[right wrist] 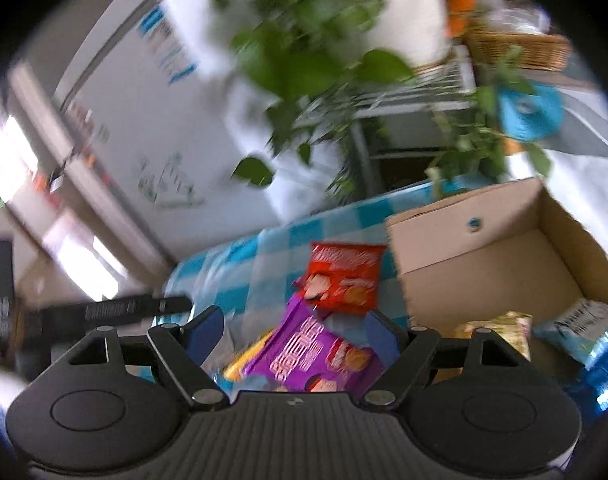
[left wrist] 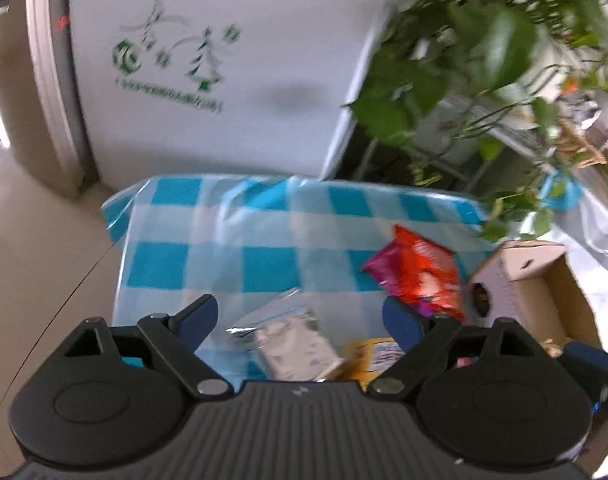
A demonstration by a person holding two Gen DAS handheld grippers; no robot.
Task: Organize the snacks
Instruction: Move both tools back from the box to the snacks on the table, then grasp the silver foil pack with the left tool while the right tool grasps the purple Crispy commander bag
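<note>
- Two grippers are over a table covered in a blue-and-white checked cloth (left wrist: 263, 256), and both views are blurred.
- Left gripper (left wrist: 299, 316): its blue-padded fingers (left wrist: 199, 316) stand wide apart with nothing between them. Below the gap lies a silvery packet (left wrist: 291, 344) in clear wrap, with a yellow packet (left wrist: 368, 356) just to its right.
- Farther off and to the right in the left wrist view, a red snack bag (left wrist: 420, 276) lies on the cloth, close to the open cardboard box (left wrist: 520, 280).
- Right gripper (right wrist: 293, 332): its fingers are also spread, holding nothing. A purple snack bag (right wrist: 316, 356) lies under the gap, and beyond it the same red bag appears.
- In the right wrist view the cardboard box stands at the right, its near end holding a pale blue-and-white packet (right wrist: 584, 328) and a tan one (right wrist: 500, 328).
- Beyond the table are a white carton with green tree print (left wrist: 207, 68) at the left and a leafy plant (left wrist: 484, 52) at the right.
</note>
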